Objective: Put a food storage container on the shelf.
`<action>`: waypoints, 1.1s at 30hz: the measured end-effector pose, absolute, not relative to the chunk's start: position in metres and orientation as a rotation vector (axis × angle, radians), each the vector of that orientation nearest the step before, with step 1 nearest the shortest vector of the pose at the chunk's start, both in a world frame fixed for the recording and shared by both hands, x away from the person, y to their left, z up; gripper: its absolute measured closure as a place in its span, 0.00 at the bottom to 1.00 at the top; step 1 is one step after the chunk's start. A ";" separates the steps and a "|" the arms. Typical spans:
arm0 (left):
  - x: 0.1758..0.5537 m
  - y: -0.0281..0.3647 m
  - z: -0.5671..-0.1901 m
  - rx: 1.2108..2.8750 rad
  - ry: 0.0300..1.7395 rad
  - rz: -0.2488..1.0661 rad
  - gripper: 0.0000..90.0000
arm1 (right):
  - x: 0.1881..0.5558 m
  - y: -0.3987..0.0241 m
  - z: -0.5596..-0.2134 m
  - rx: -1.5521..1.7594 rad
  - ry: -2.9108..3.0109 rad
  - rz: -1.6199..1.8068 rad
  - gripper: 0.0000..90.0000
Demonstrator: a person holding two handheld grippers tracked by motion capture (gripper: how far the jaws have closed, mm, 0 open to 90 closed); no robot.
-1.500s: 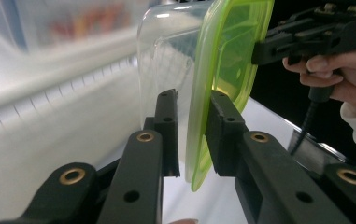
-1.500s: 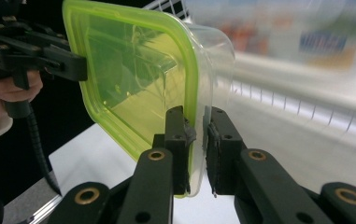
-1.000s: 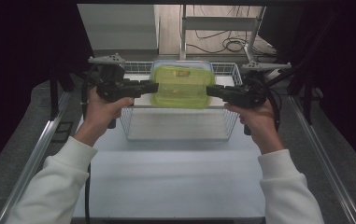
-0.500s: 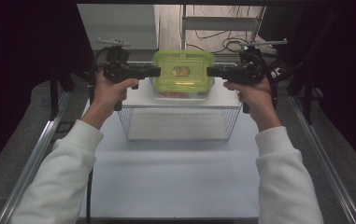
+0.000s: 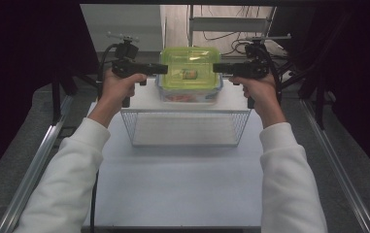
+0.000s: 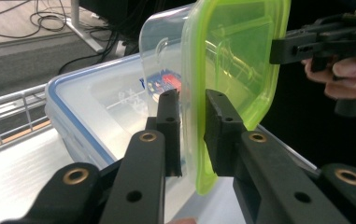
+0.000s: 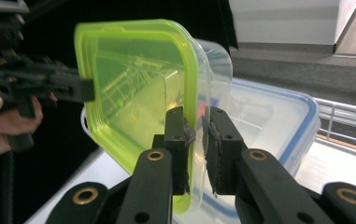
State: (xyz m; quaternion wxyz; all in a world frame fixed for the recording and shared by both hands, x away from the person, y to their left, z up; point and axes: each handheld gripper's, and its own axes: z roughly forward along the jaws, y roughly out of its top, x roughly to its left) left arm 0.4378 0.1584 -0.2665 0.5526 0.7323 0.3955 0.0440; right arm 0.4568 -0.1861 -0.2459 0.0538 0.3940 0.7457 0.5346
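A clear container with a green lid (image 5: 190, 65) hangs between both grippers, beyond the wire basket (image 5: 187, 127). My left gripper (image 5: 165, 69) is shut on its left rim. In the left gripper view the jaws (image 6: 193, 100) pinch the edge of the green lid (image 6: 234, 51). My right gripper (image 5: 215, 68) is shut on the opposite rim, and in the right gripper view its jaws (image 7: 197, 116) clamp the lid (image 7: 133, 79) and wall. Something small and brownish shows through the lid. A larger clear box with a blue rim (image 5: 190, 96) lies directly under the held container.
The blue-rimmed box (image 6: 80, 105) (image 7: 278, 116) stands on the white table (image 5: 173, 179) behind the basket. Metal rails (image 5: 37, 160) run along both table sides. Cables and a stand lie on the floor beyond the table's far edge.
Both hands have carried the green-lidded container away from the person, from above the wire basket to above the blue-rimmed box behind it. Both grips have held.
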 end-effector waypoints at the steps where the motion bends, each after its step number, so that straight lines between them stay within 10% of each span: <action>1: 0.441 0.158 -0.267 1.720 0.942 0.092 0.85 | 0.459 -0.186 -0.247 1.204 2.256 1.632 0.88; 33: 0.459 0.149 -0.274 1.628 1.062 0.077 0.36 | 0.481 -0.182 -0.264 1.393 2.133 1.670 0.62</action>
